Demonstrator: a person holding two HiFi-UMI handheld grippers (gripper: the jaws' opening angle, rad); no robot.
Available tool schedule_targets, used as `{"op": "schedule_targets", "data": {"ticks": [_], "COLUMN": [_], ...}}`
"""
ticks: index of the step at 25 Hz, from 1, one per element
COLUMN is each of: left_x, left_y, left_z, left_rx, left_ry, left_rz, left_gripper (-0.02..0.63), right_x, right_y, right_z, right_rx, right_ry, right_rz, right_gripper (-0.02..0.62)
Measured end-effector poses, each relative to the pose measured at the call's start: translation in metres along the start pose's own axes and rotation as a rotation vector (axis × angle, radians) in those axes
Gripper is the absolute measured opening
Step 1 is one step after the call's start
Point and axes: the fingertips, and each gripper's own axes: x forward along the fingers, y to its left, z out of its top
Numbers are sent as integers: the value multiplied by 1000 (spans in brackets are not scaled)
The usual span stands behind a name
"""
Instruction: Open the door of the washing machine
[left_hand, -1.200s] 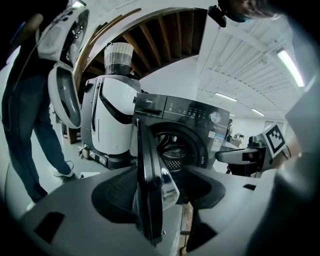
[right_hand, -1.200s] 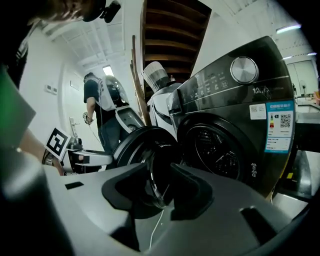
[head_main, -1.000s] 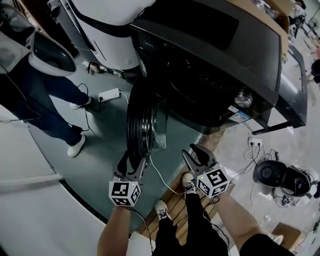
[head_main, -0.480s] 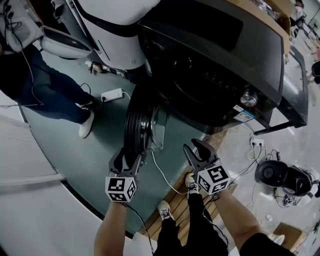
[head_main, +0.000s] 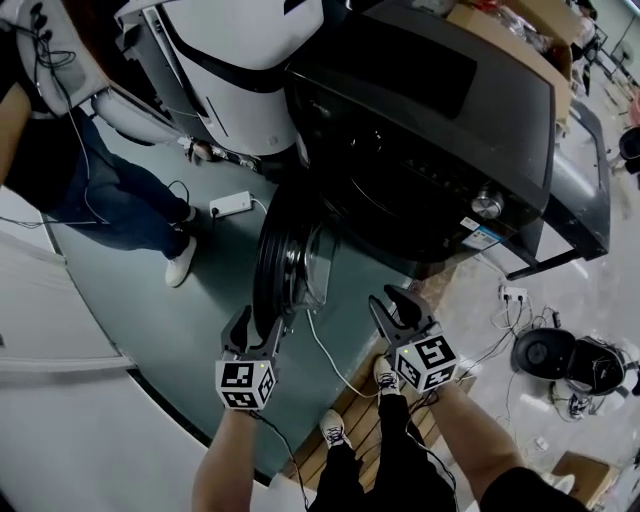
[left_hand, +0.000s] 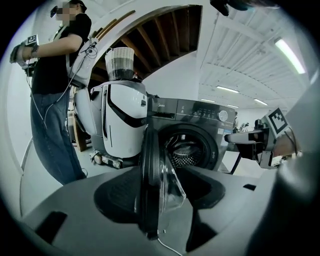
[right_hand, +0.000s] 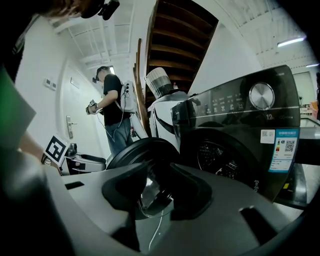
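Head view: the left gripper (head_main: 258, 322) hangs with its jaws spread wide at the lower rim of the door (head_main: 283, 250), the rim's edge lined up with the gap; whether they touch cannot be told. The right gripper (head_main: 391, 305), jaws likewise apart and empty, hovers near the door's right, clear of it. The door stands swung out, edge-on, from the dark washing machine (head_main: 440, 120). Open grey floor (head_main: 190, 310) spreads left, where a bystander (head_main: 100, 190) stands well apart.
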Motion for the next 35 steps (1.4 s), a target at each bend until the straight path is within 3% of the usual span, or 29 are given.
{"op": "schedule_targets", "data": {"ticks": [4, 7, 10, 12, 15, 24, 35], "left_x": [-32, -64, -98, -121, -155, -232, -250], "left_y": [-17, -36, -54, -66, -82, -134, -203], "left_z": [34, 66, 95, 111, 126, 141, 127], "left_rx": [10, 23, 36, 39, 51, 92, 91], "left_ry": [-73, -136, -191, -220, -223, -234, -184], "left_rz": [-33, -72, -117, -143, -168, -292, -426], "left_gripper": [272, 266, 186, 97, 27, 17, 17], "right_x": [-18, -37, -59, -79, -112, -216, -277], "right_y": [13, 28, 44, 53, 68, 116, 123], "right_z": [24, 49, 76, 94, 115, 141, 130], "right_rx": [-23, -49, -60, -43, -21, -35, -30], "right_ry": [-19, -33, -68, -97, -124, -185, -168], "right_rz": [-8, -19, -38, -52, -83, -192, -226], "right_gripper": [128, 45, 20, 18, 17, 17, 17]}}
